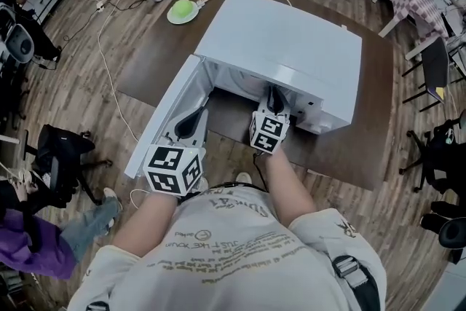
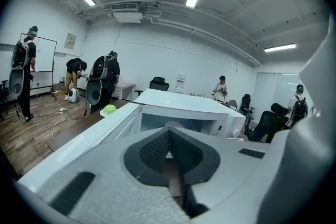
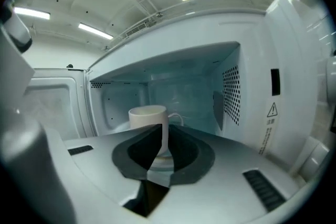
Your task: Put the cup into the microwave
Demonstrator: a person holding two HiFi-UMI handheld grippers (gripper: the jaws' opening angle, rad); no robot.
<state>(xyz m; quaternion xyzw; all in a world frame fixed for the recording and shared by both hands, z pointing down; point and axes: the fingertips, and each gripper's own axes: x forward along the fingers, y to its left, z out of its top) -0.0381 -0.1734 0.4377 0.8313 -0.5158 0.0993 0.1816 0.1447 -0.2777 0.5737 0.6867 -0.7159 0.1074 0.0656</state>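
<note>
A white cup [image 3: 148, 115] with a handle stands upright inside the open white microwave [image 1: 291, 40], on the cavity floor. My right gripper [image 3: 164, 136] is at the cavity mouth just in front of the cup, its jaws a narrow slit apart with nothing between them. In the head view the right gripper [image 1: 275, 95] reaches into the opening and hides the cup. My left gripper [image 1: 191, 120] is beside the swung-out door [image 1: 164, 120], and in its own view the left gripper [image 2: 169, 134] is shut and empty, pointing at the microwave [image 2: 184, 105].
The microwave sits on a brown table [image 1: 378, 120]. A green thing on a white plate [image 1: 182, 9] lies at the table's far left, with a white cable beside it. Office chairs [image 1: 437, 69] ring the table. Several people [image 2: 102, 78] stand far off.
</note>
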